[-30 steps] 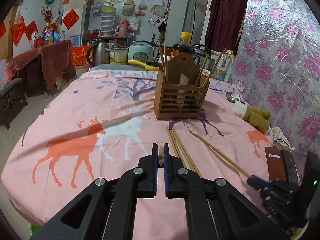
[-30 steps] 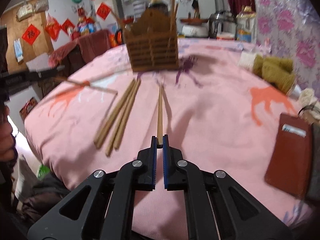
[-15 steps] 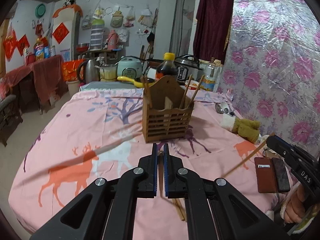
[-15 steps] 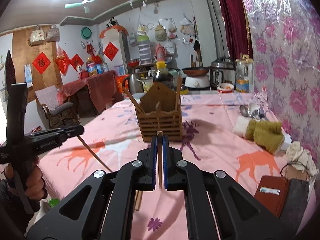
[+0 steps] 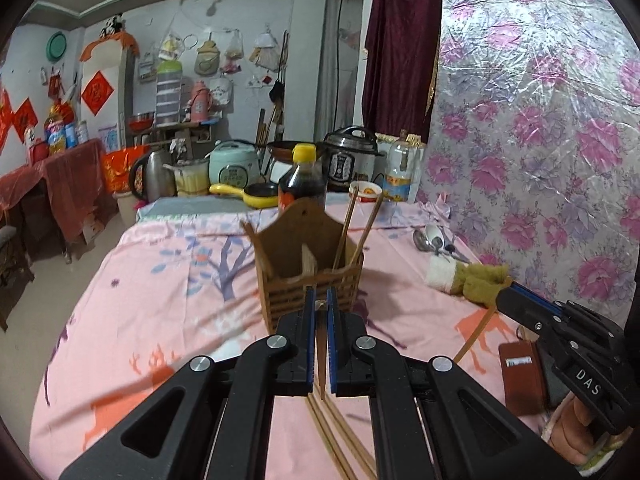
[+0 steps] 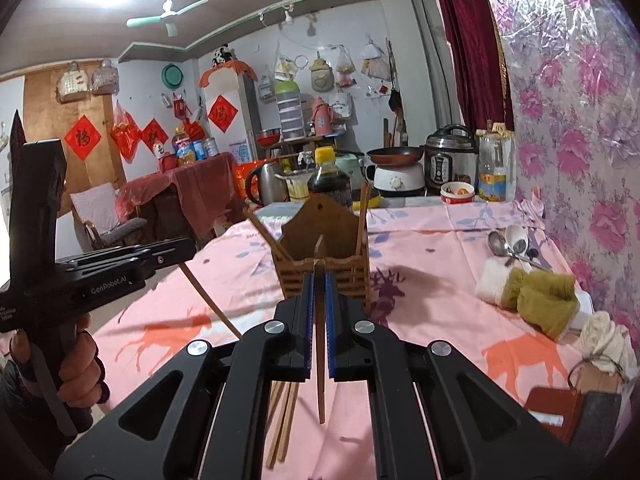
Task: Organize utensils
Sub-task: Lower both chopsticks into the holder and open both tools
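A slatted wooden utensil holder point(image 5: 310, 280) point(image 6: 324, 268) stands mid-table with a few chopsticks upright in it. My left gripper point(image 5: 318, 300) is shut on a wooden chopstick point(image 5: 320, 360), held above the table in front of the holder. My right gripper point(image 6: 318, 280) is shut on another chopstick point(image 6: 320, 368) that hangs down below its fingers. Each gripper shows in the other's view: the right one point(image 5: 532, 316) with its chopstick point(image 5: 476, 336), the left one point(image 6: 120, 260) with its chopstick point(image 6: 208, 300). Several loose chopsticks point(image 5: 340, 440) point(image 6: 282, 420) lie on the pink cloth.
Metal spoons point(image 6: 512, 244) and a yellow-green cloth point(image 6: 540, 296) lie at the right. A brown wallet point(image 5: 520, 376) sits near the right edge. A soy sauce bottle point(image 5: 302, 180), cookers and a kettle stand behind the holder.
Both grippers have risen from the tabletop, each lifting a chopstick, and have moved toward the holder. The views tilted up from the cloth to the room.
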Demonstrator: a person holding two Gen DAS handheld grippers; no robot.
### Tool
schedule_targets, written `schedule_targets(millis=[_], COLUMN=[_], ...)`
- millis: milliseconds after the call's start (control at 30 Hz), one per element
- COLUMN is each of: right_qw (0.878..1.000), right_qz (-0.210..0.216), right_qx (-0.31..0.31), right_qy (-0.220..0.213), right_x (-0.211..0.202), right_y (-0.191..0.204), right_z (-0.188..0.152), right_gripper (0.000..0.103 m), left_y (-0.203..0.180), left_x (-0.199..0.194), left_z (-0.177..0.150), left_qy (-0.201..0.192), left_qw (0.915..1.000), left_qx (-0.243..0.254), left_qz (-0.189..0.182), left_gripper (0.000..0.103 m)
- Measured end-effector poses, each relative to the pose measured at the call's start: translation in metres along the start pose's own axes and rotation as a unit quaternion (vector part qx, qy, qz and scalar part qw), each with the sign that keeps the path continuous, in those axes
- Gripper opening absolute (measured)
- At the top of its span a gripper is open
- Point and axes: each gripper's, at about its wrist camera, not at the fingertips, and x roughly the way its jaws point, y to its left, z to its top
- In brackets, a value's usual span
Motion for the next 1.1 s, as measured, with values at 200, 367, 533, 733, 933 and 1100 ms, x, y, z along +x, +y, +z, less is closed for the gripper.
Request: schedule_targets(millis=[200, 367, 533, 733, 933, 1100], right_qw=[1.000, 0.999, 0.998, 0.996, 0.995, 0.995], right_qz=[-0.008, -0.021, -0.021, -0.035, -0.072, -0.085], right_qx=[0.007, 0.006, 0.017, 0.026, 0.019, 0.015], right_qy=[-0.017, -0.032, -0.048, -0.075, -0.059, -0.044], right_x=[0.027, 0.059, 0.087, 0.119, 0.164, 0.165], right_y=[-0.005, -0.005, -0.006, -0.006, -0.010, -0.016], right_z=[0.036, 0.071, 0.104, 0.126, 0.102, 0.085], right_gripper=[0.006, 0.006, 0.006, 0.006, 0.012, 0.037], left_y=[0.000, 0.007, 0.014, 0.021, 0.044, 0.059], left_x=[0.021, 0.042, 0.060, 0.084, 0.122, 0.125], left_z=[0.034, 0.072, 0.100, 0.113, 0.092, 0.075], left_qy=[-0.012, -0.031, -0.046, -0.055, -0.023, -0.016], left_qw=[0.9999, 0.9995, 0.9989, 0.9982, 0.9990, 0.9979], left_qx=[0.012, 0.006, 0.006, 0.010, -0.022, -0.046], left_qz=[0.000, -0.002, 0.005, 0.021, 0.033, 0.042], left_gripper=[0.006, 0.006, 0.006, 0.006, 0.006, 0.053])
